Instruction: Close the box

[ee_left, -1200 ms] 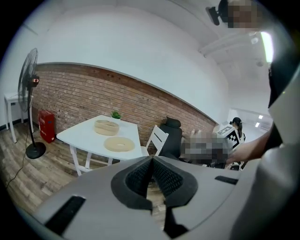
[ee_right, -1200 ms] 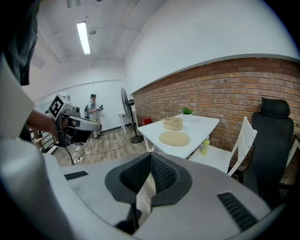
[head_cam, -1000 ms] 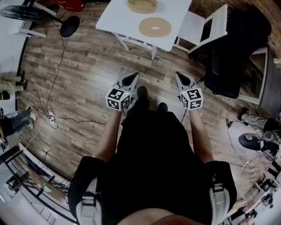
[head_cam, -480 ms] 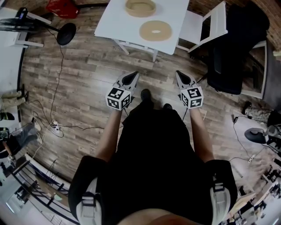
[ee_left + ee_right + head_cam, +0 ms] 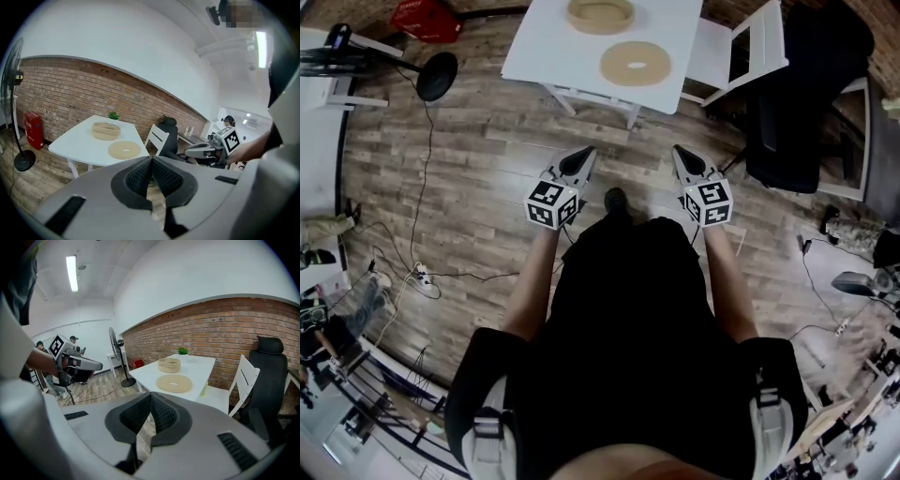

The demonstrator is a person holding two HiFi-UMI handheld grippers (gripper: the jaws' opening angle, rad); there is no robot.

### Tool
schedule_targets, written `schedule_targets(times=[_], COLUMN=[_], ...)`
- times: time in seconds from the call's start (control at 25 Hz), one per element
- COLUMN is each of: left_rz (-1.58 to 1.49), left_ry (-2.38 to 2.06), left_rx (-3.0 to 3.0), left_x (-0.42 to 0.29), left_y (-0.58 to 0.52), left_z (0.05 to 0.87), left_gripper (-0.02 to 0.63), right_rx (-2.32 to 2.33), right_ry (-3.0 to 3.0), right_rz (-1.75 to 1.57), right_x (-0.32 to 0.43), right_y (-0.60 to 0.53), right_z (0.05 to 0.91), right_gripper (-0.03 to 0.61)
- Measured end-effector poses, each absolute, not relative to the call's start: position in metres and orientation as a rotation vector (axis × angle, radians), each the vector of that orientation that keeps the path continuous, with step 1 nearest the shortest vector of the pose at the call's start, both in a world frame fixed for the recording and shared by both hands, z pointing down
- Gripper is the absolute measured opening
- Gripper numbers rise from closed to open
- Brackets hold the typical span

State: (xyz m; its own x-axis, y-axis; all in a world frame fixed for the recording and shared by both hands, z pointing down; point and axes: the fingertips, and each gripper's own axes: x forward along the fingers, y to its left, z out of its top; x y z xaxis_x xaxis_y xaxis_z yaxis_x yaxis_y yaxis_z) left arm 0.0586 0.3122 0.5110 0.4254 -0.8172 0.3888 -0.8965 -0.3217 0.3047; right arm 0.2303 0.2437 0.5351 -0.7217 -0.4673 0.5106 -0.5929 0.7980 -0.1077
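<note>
A round wooden box (image 5: 601,14) stands open on the white table (image 5: 548,47), far ahead of me. Its flat round lid (image 5: 635,63) lies beside it, nearer to me. Both grippers hover over the wooden floor, well short of the table. My left gripper (image 5: 581,157) is shut with nothing in it, and so is my right gripper (image 5: 682,155). In the left gripper view the box (image 5: 106,131) and lid (image 5: 124,150) show beyond the closed left gripper (image 5: 151,161). In the right gripper view, box (image 5: 169,365) and lid (image 5: 174,383) lie past the closed right gripper (image 5: 150,399).
A white chair (image 5: 736,56) stands at the table's right, with a black office chair (image 5: 806,103) beyond it. A fan's round base (image 5: 438,75) and a red case (image 5: 422,19) sit left of the table. Cables (image 5: 422,272) trail over the floor at left.
The person has stepped forward. Both grippers have moved a little towards the table, still shut.
</note>
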Motion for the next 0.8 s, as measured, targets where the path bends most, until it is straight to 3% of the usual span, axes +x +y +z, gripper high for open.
schedule_targets(times=[0.8], left_rz=[0.25], left_ry=[-1.433], left_rx=[2.207], left_x=[0.052], left_y=[0.311], left_z=[0.514], left_gripper=[0.02], right_rx=[0.8], right_ry=[-2.494], right_rz=[0.391], right_x=[0.231], right_y=[0.241], right_z=[0.548], right_gripper=[-0.003])
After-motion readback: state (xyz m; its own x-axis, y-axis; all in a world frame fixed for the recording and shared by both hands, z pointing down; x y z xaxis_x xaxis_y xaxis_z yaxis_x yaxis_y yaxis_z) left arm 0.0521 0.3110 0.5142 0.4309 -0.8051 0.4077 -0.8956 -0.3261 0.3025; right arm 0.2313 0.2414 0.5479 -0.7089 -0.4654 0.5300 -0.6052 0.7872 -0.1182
